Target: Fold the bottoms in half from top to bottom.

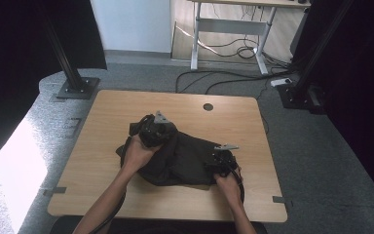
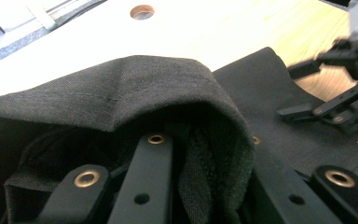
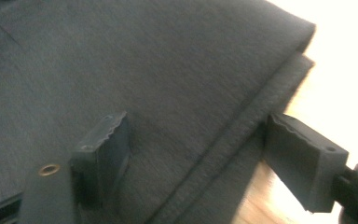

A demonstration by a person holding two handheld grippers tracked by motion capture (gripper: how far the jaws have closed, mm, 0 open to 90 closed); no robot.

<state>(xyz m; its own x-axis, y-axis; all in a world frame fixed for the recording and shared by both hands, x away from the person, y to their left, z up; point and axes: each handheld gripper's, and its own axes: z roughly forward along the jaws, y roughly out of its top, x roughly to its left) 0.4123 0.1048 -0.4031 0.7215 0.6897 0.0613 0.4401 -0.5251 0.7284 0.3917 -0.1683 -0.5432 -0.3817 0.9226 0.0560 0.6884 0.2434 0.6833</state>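
Dark garment, lying crumpled at the middle of the wooden table. Clamped in the left gripper at its far-left end, jaws nearly closed on a bunched fold of cloth that drapes up over them. Straddled near its right edge by the right gripper, jaws standing well apart, one pad on top of the cloth and the other just off the edge over bare wood; not pinched there. Held by a hand on the left and a hand on the right. Beyond, a round hole in the tabletop, cables across the grey floor.
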